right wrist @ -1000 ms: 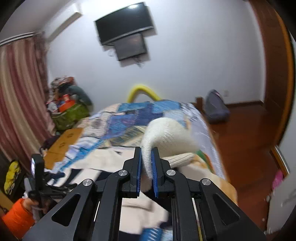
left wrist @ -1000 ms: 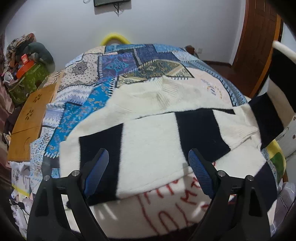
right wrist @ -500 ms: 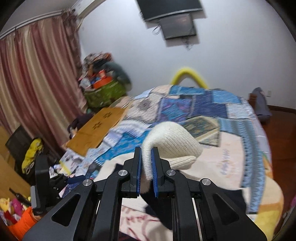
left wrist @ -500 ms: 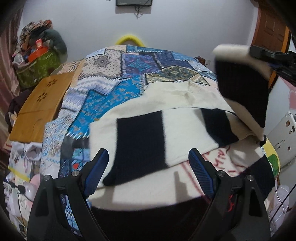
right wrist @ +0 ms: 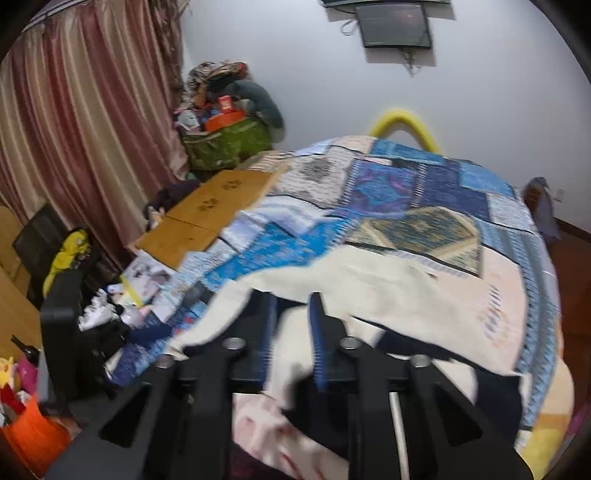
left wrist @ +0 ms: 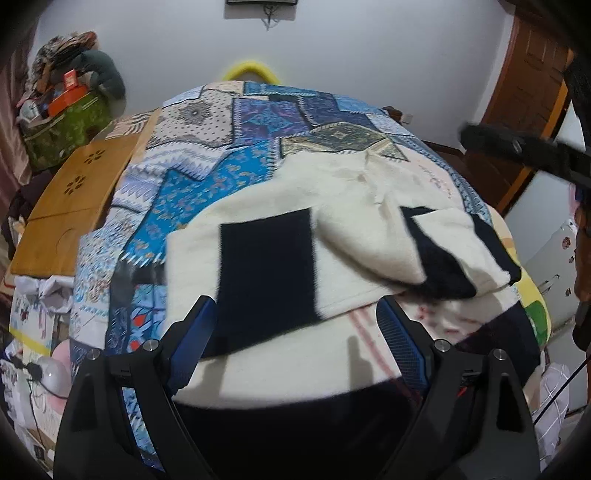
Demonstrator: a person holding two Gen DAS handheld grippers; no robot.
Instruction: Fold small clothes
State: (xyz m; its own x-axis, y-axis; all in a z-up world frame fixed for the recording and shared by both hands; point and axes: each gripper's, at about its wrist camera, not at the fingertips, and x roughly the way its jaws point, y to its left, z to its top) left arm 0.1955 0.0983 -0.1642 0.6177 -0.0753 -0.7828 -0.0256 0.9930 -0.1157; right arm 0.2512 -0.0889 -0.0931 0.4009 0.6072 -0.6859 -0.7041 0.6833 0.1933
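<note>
My left gripper (left wrist: 295, 332) wide apart over sweater (left wrist: 266, 266) on bed (left wrist: 207, 184); right gripper (right wrist: 291, 332) slightly parted, empty, sleeve (left wrist: 373, 236) folded across.

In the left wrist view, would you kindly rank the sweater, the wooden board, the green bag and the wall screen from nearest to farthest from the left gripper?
From the left gripper:
1. Sweater, directly ahead on the bed, reaching between the open fingers.
2. Wooden board, off to the left beside the bed.
3. Green bag, far left corner, behind the board.
4. Wall screen, top centre, on the far wall.
</note>
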